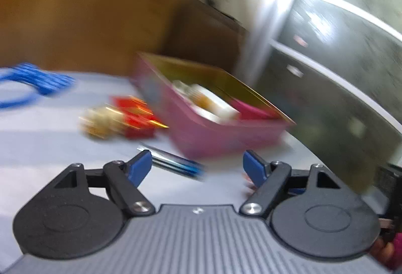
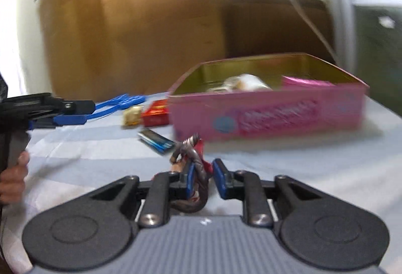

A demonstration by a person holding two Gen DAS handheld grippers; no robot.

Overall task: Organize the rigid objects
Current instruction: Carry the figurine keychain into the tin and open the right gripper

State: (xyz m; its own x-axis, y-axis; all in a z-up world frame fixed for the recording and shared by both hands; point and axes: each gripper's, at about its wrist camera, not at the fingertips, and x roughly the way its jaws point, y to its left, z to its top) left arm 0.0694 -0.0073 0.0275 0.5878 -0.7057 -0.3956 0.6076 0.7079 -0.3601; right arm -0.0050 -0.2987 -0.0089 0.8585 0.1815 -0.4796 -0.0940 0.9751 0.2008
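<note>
Both views motion-blurred. Left gripper (image 1: pixel 197 166) jaws wide apart, nothing between them; blue pads hang above the pale striped tablecloth (image 1: pixel 50 148). Just ahead of it lies a blue-and-silver pen-like object (image 1: pixel 173 163), blurred, kind unclear. Pink tin box (image 2: pixel 271 115), lid off, gold inside, sits on the cloth past the pen; inside it a white-and-orange item (image 2: pixel 246 81) and a flat pink packet (image 2: pixel 306 81), details lost to blur. Left of the box: a red packet (image 2: pixel 155 115) touching a small cream-and-gold object (image 2: pixel 132 115); farther back a blue plastic piece (image 2: pixel 120 102) with a looped handle. Right gripper (image 2: pixel 204 179) partly closed around a small dark-and-red figurine (image 2: pixel 193 168); left pad against it, a gap shows at the right pad, so firm clamping cannot be told. Figurine sits near the box's front wall, outside it. A hand (image 2: pixel 12 181) grips the left gripper's handle at the frame's left edge. Brown cardboard box (image 2: pixel 130 22) behind the table.
</note>
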